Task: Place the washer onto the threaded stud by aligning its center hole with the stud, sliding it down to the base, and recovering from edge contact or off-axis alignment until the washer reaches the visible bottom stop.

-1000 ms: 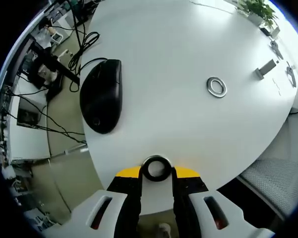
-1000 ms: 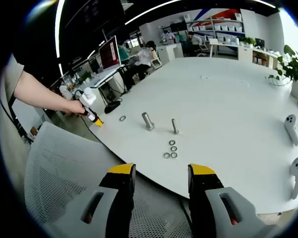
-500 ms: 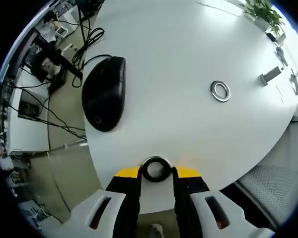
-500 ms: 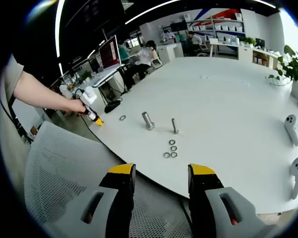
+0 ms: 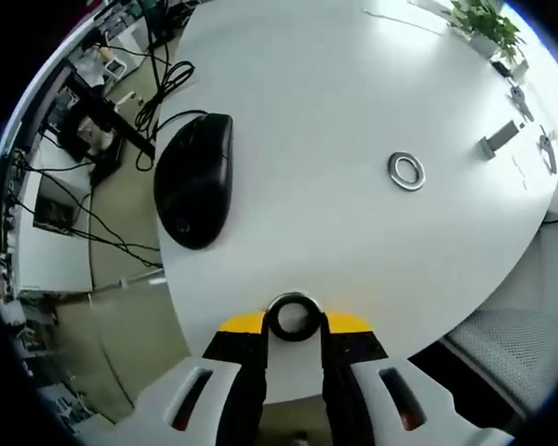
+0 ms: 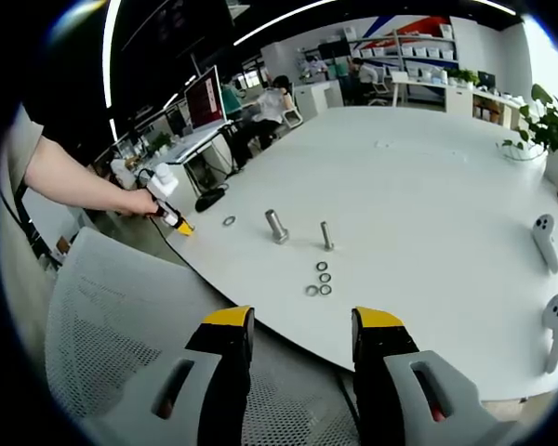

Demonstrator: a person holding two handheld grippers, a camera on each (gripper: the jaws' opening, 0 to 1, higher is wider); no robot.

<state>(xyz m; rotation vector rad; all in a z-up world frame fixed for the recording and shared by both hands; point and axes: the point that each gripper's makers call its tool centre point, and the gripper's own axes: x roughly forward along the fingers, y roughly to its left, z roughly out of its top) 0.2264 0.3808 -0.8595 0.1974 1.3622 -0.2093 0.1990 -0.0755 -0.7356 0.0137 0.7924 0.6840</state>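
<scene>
Change: Over the last second the left tool [image 5: 293,321] has barely shifted at the bench edge; the view drifts slightly, while the round grey metal washer [image 5: 293,317] stays pinched between its yellow-tipped jaws. The right tool [image 6: 296,327] has not moved at all.

Meaning for the task: The washer appears lifted and secured, but the carry to the stud looks not yet begun; alignment and sliding down are still ahead.

Left tool: Closed narrowly on the washer, holding it by its rim with the centre hole facing the camera, over the near edge of the broad white round bench [image 5: 335,111].

Right tool: Jaws standing wide apart with nothing between them, hovering off the bench above a grey mesh chair [image 6: 121,316].

Hand pose: In the right gripper view, a person's hand [image 6: 139,198] on a bare forearm reaches in from the left, gripping the left tool [image 6: 172,216] low at the bench rim.

Task's things: The slim upright threaded metal stud [image 6: 326,236] stands mid-bench, well apart from the held washer; beside it a thicker grey metal bolt [image 6: 277,226].

Other items: A second silver washer [image 5: 406,170] lies flat on the bench; a cluster of small loose washers [image 6: 320,280] sits near the stud; a black computer mouse [image 5: 195,178] rests by the edge.
</scene>
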